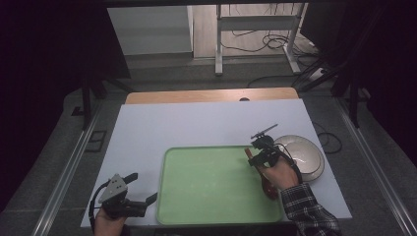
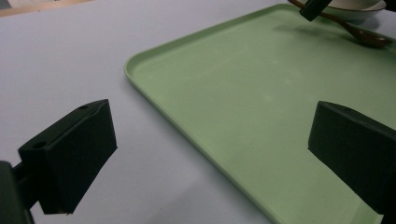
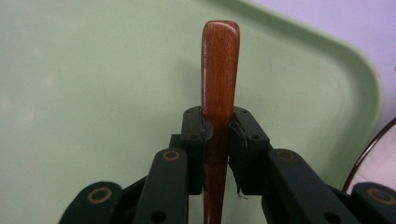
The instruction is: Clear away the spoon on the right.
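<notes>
A pale tabletop (image 1: 147,132) spreads across the high view, with a strip of bare wood along its far edge. On its near half lies a light green tray (image 1: 211,184) with rounded corners and a low raised rim; the tray's floor is bare, and in the left gripper view its corner (image 2: 135,70) curves close in front of the camera. Just off the tray's far right corner, on the tabletop, sits a white bowl (image 1: 305,155) with a dark rim, resting beside the tray. The left gripper (image 1: 142,189) rests at the near left of the tabletop, left of the tray and apart from it, held in the person's left hand (image 1: 105,221); its jaws stand wide apart with nothing between them, one over the tabletop and the other over the tray's edge in its own view. The right gripper (image 1: 255,157) hangs over the tray's right side, close to the bowl, carried by the person's right hand (image 1: 282,174) in a plaid sleeve (image 1: 310,209). Its jaws are drawn narrow and clamp a brown wooden spoon (image 3: 219,70) by the handle: in the right gripper view the handle's rounded end stands up past the pads above the green tray, and in the left gripper view the spoon's bowl end (image 2: 371,39) hangs low over the tray near its far edge.
</notes>
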`<state>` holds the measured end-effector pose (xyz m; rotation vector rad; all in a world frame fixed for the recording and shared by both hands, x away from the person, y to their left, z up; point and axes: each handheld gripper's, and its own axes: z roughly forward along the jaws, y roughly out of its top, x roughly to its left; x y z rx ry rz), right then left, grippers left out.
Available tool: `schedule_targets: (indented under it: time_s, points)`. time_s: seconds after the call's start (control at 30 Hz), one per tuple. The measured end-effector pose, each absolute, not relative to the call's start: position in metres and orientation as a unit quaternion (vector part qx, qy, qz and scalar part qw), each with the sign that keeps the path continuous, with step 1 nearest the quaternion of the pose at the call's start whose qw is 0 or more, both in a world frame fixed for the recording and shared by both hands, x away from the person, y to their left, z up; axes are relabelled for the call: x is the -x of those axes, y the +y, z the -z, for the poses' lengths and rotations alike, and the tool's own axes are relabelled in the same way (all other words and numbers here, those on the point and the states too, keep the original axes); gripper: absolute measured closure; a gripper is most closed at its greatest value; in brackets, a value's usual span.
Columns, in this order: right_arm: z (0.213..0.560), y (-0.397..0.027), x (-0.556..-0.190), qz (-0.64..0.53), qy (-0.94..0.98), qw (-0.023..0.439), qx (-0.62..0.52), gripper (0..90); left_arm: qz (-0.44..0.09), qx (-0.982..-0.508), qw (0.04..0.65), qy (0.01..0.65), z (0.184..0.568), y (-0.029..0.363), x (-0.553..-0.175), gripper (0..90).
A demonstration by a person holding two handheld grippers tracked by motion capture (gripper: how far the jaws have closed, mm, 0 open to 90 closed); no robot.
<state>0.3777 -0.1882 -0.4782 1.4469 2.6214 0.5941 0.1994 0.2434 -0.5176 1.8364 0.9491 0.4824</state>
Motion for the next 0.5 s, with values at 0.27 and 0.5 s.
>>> schedule_targets:
  time_s: [0.27, 0.5]
  points:
    - [0.485, -0.193, -0.372, -0.205, 0.860, 0.050, -0.465, 66.2, -0.199, -0.756, 0.487, 0.391, 0.518, 0.243, -0.199, 0.8]
    - [0.479, -0.193, -0.361, -0.231, 0.872, 0.082, -0.423, 74.1, -0.199, -0.755, 0.488, 0.391, 0.518, 0.243, -0.199, 0.8]
